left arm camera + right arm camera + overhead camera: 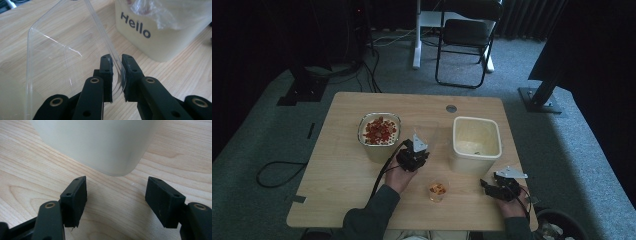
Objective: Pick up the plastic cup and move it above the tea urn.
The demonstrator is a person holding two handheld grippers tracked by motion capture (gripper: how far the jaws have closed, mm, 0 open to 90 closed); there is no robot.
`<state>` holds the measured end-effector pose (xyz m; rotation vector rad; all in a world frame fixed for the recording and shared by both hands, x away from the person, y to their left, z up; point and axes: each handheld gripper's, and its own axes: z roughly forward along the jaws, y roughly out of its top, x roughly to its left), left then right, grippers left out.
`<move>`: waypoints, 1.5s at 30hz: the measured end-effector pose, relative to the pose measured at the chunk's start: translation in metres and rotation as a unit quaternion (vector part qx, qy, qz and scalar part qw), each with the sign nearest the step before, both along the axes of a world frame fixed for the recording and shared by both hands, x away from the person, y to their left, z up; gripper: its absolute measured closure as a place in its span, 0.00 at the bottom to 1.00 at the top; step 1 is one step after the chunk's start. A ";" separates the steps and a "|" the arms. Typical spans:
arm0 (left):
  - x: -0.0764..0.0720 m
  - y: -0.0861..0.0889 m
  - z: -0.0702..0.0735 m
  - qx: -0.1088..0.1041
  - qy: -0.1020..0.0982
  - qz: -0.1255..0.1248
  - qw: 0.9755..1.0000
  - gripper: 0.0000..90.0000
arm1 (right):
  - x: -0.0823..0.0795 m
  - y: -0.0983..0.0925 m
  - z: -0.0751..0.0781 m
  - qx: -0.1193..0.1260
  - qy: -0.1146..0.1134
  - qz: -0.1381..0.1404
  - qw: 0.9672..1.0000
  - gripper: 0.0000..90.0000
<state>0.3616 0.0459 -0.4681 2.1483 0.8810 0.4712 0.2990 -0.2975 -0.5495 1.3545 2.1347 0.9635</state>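
Cream square plastic tub [160, 32] reads "Hello" in left gripper view; left tongs [117, 75] clench clear plastic cup's [65, 57] rim; right tongs [120, 200] released.

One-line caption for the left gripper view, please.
Left gripper pinches the wall of a clear plastic cup over the wooden table, beside a cream "Hello" bin.
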 end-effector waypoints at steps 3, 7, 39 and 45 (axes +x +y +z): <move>0.000 0.004 0.007 -0.020 0.005 -0.003 1.000 0.90 | 0.000 0.000 0.000 0.000 0.000 0.000 1.000 0.37; -0.002 0.006 0.021 -0.038 0.003 -0.009 0.999 0.90 | 0.000 0.000 0.000 0.001 0.001 0.000 1.000 0.37; -0.018 -0.077 0.129 -0.021 -0.077 -0.160 0.984 0.84 | 0.000 0.000 0.000 0.001 0.001 0.000 1.000 0.37; -0.022 -0.080 0.128 -0.023 -0.094 -0.159 0.983 0.65 | -0.001 0.000 0.000 0.001 0.001 -0.001 1.000 0.37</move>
